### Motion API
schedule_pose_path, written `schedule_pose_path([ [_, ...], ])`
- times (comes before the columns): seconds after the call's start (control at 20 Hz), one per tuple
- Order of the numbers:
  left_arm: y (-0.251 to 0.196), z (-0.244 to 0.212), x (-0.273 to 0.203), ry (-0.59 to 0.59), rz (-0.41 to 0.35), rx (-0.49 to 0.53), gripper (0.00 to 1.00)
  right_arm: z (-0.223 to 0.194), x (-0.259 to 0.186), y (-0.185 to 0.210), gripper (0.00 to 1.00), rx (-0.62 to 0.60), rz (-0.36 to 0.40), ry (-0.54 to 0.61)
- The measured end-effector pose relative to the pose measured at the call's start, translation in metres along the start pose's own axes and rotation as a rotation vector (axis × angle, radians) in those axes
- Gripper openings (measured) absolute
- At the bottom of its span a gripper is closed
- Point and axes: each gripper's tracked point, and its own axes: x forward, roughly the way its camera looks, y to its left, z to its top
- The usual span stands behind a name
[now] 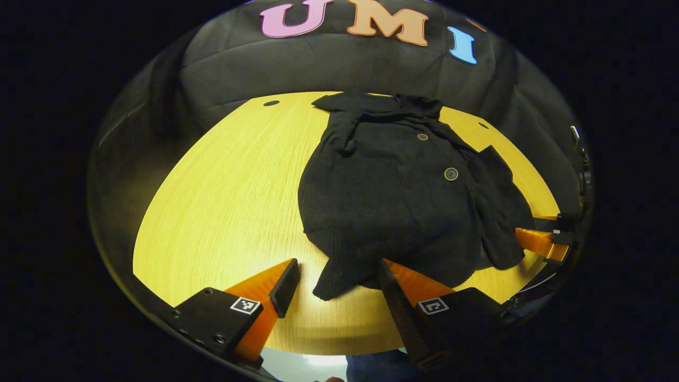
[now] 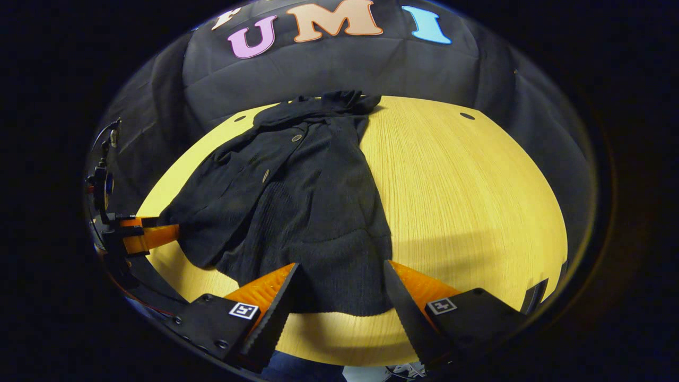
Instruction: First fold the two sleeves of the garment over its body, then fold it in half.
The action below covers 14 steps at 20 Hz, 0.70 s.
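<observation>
A black buttoned garment (image 1: 392,201) lies spread on the yellow wooden table (image 1: 223,212), collar toward the far wall. My left gripper (image 1: 337,263) is open at the near edge, and a narrow end of the fabric (image 1: 333,282) lies between its fingers. In the right gripper view the garment (image 2: 297,212) fills the table's left half. My right gripper (image 2: 340,264) is open, its fingers standing on either side of the near hem (image 2: 339,302). Each view also shows the other gripper at the garment's side edge: the right one (image 1: 541,241) and the left one (image 2: 146,237).
The round table's bare wood (image 2: 467,201) stretches out to the right of the garment in the right gripper view. Small dark holes (image 1: 271,103) mark the tabletop near its far rim. The black cloth wall stands close behind the table.
</observation>
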Motion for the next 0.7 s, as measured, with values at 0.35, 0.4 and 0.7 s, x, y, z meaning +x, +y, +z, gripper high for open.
schedule_pose_path([
  [0.35, 0.000, -0.001, 0.001, 0.005, 0.014, 0.025, 0.92, -0.003, 0.002, -0.002, 0.92, -0.041, -0.008, -0.009],
  [0.4, -0.001, 0.000, 0.001, 0.005, 0.013, 0.028, 0.90, -0.002, 0.003, -0.002, 0.90, -0.036, -0.006, -0.009],
  [0.7, -0.011, 0.000, 0.004, 0.021, 0.012, 0.026, 0.68, -0.004, 0.003, -0.001, 0.60, -0.030, 0.009, -0.001],
])
